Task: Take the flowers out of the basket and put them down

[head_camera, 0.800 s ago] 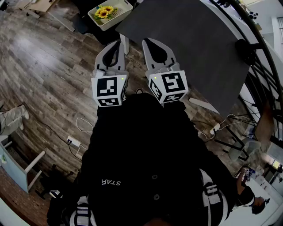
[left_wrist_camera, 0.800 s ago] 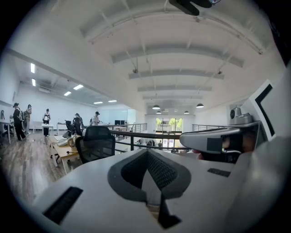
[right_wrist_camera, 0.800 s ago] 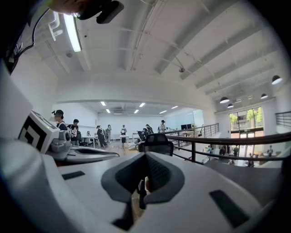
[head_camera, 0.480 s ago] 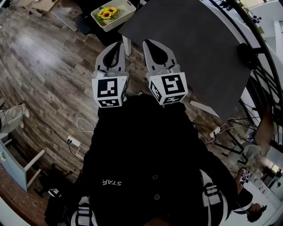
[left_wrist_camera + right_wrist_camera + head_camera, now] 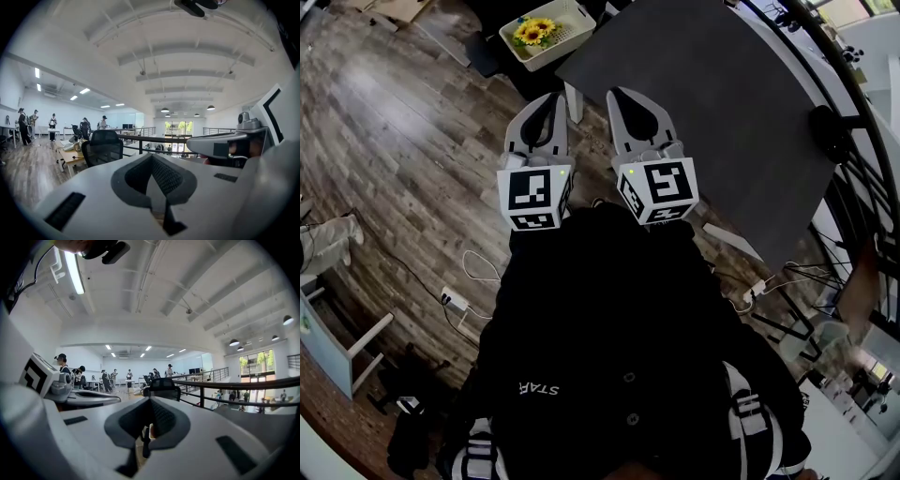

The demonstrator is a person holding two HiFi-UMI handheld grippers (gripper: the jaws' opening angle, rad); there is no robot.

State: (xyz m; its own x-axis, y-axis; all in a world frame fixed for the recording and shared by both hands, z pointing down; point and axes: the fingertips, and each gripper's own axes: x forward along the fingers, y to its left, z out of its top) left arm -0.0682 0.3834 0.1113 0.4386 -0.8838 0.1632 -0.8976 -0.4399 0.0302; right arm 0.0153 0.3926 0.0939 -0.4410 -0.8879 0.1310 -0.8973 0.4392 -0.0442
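A person in dark clothing (image 5: 609, 375) holds both tools close to the chest, side by side and pointing away from the body. The left tongs (image 5: 551, 97) are closed with nothing between them; their own view shows the two tips meeting in front of a black office chair (image 5: 101, 146) and a railing (image 5: 140, 138). The right tongs (image 5: 624, 94) are closed too and empty, and their tips reach over the near edge of the dark grey tabletop (image 5: 722, 103). The marker cubes (image 5: 534, 192) on the backs of the tools sit level with each other, just apart. The yellow flowers (image 5: 534, 30) lie inside the white basket (image 5: 567, 19), well ahead of both tools, beyond the tabletop's far left corner; I cannot tell what the basket rests on. Neither tool touches the basket or the flowers. To the left lies a wooden plank floor (image 5: 403, 122), with a white power strip (image 5: 455, 300) and a looped cable on it beside the person.
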